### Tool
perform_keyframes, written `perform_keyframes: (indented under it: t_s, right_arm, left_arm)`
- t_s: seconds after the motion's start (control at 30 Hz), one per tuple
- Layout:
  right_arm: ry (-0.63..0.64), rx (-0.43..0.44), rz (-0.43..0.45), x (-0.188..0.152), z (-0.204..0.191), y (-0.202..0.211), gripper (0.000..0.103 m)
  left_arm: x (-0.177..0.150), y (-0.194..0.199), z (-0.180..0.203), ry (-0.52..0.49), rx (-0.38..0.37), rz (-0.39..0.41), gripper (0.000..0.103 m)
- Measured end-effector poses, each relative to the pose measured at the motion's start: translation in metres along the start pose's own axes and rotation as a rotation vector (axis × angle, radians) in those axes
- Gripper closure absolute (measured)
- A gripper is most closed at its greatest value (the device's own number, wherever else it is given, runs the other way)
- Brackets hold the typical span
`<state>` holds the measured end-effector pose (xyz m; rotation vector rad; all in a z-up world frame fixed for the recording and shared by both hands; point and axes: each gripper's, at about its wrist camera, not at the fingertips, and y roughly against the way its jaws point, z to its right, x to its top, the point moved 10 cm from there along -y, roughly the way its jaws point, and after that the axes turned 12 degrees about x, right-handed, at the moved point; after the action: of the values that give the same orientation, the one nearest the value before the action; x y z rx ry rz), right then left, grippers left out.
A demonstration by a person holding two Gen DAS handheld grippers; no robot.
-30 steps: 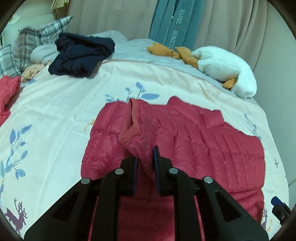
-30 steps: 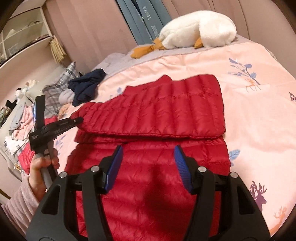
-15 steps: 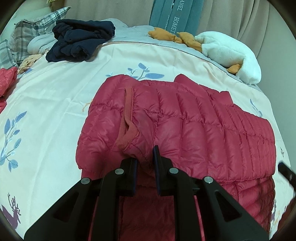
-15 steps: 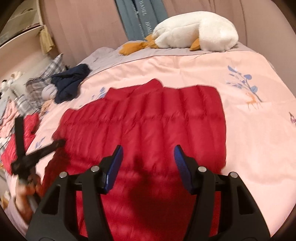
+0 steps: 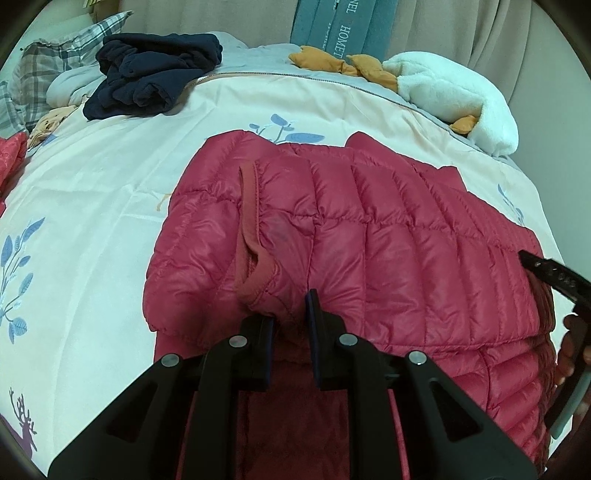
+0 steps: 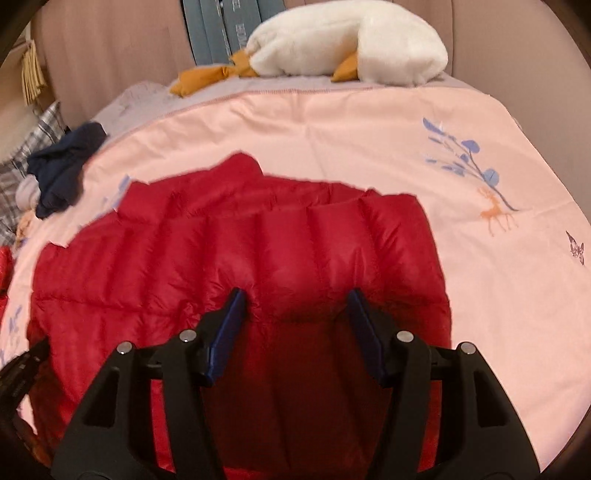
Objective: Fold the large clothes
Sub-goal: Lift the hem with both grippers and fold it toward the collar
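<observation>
While your left gripper (image 5: 290, 314) clamps the sleeve cuff of the red quilted puffer jacket (image 5: 369, 251) lying ahead, press your open, empty right gripper (image 6: 295, 314) flat, smoothing the fold between its jaws.

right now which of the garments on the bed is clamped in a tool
The red puffer jacket: the left tool is shut on its sleeve cuff. The navy garment lies bunched and untouched near the pillows.

Beige curtains (image 5: 436, 22), printed pink bedspread (image 5: 92, 192), plaid pillow (image 5: 55, 55)
</observation>
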<state>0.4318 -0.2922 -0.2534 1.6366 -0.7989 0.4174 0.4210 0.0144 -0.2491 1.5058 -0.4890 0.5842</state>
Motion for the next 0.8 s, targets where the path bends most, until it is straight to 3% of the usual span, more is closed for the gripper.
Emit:
perform_keyframes:
  t_s: [0.3,0.43,0.5,0.57,0.63,0.8]
  right_arm:
    - [0.001,0.008,-0.067,-0.007,0.002,-0.008,0.041]
    - [-0.025,0.025,-0.049,-0.006,0.0,0.009,0.041]
    - [0.027,0.024,-0.013,-0.005,-0.009,0.025,0.04]
    - [0.081,0.02,0.006,-0.007,-0.018,0.036,0.035]
    - [0.124,0.035,0.03,-0.008,-0.028,0.047,0.034]
    - [0.147,0.07,0.055,-0.012,-0.044,0.059,0.034]
  left_arm:
    - [0.001,0.013,-0.009,0.031,-0.019,0.009,0.082]
    - [0.005,0.036,-0.014,0.001,0.026,0.071,0.077]
    - [0.01,0.05,-0.015,-0.017,0.058,0.114,0.07]
    - [0.02,0.066,-0.017,-0.014,0.094,0.176,0.045]
    - [0.028,0.078,-0.017,0.003,0.083,0.212,0.034]
    - [0.037,0.082,0.003,-0.016,0.05,0.223,0.034]
